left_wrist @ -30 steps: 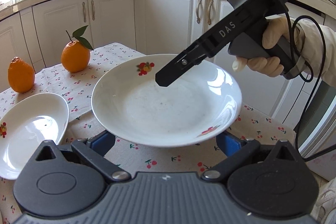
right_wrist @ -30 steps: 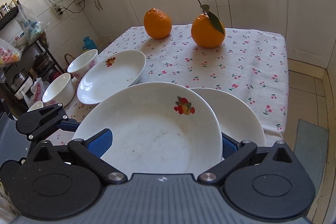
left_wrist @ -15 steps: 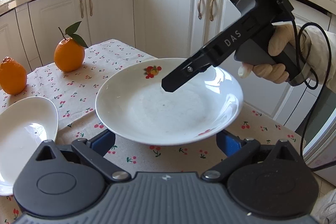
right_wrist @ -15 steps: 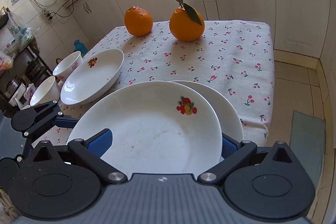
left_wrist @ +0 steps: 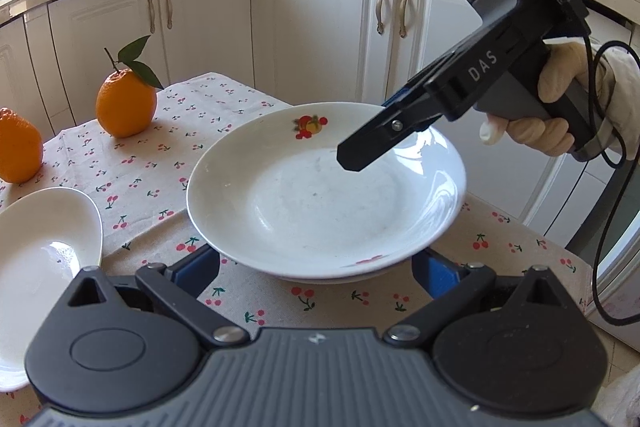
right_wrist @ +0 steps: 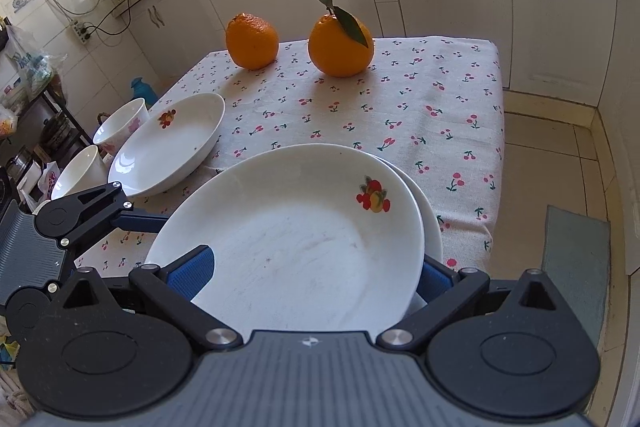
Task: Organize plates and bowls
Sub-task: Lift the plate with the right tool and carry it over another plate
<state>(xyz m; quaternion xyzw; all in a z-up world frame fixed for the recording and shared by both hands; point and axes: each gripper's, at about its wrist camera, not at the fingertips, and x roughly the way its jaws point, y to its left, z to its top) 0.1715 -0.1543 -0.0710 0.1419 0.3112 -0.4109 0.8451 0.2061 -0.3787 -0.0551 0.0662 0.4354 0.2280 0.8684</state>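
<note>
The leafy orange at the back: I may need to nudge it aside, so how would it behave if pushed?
The leafy orange is round, so it would probably roll rather than slide. The tablecloth may slow it somewhat. It sits near the table's far edge, so a hard push could send it off.

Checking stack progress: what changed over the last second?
The right tongs have lowered the held plate almost onto the plate beneath, whose exposed rim shrank to a thin sliver. Grip is unchanged. The left tongs stay open at the near rim. Oranges, the side plate and bowls haven't moved.
</note>
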